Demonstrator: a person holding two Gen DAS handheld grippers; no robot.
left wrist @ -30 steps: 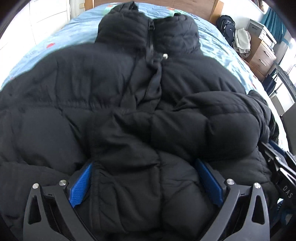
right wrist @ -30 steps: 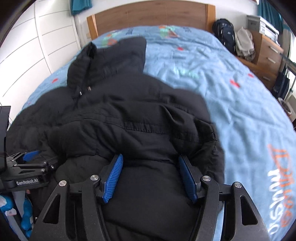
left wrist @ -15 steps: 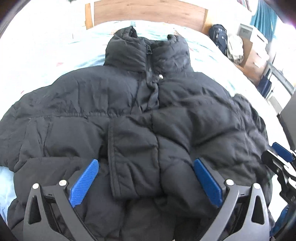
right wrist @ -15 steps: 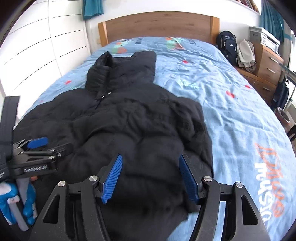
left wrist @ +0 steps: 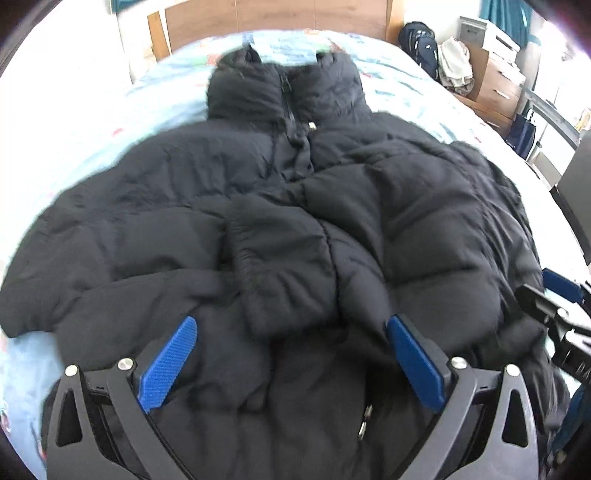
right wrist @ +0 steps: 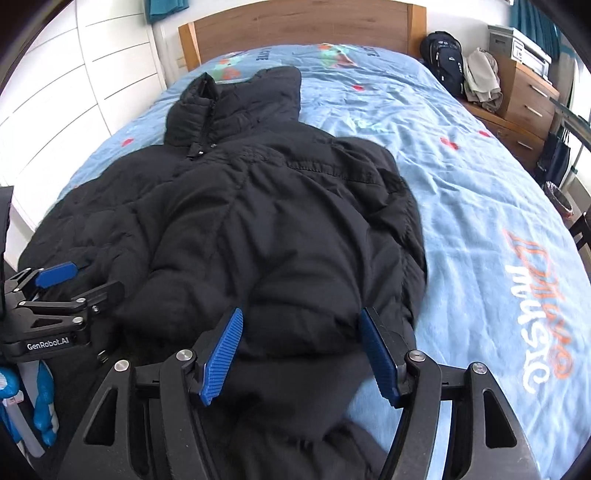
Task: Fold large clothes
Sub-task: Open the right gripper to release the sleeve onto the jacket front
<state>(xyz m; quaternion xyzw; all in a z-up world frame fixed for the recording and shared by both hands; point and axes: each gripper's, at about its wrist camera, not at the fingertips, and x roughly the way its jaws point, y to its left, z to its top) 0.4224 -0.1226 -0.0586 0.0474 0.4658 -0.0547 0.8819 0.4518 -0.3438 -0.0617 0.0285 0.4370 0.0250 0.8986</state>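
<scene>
Left wrist view shows one black quilted puffer jacket spread front-up on one bed covered by a light blue printed sheet, its zipped collar toward the wooden headboard. One sleeve is folded in across the chest, its cuff lying near the middle. The left gripper has two blue ribbed pads, spread wide apart over the lower part of the jacket; nothing is pinched between them (whether the pad tips brush the fabric cannot be told).

In the right wrist view the same jacket lies on the left half of the blue sheet, with orange and white lettering printed on the bare side. The right gripper also stands released, its two blue pads parted on either side of a puffed fold of the jacket without clamping it. The left gripper shows at the left edge, beside the jacket's side.

By the headboard stand one dark backpack, one beige bundle of cloth and one wooden drawer chest.
</scene>
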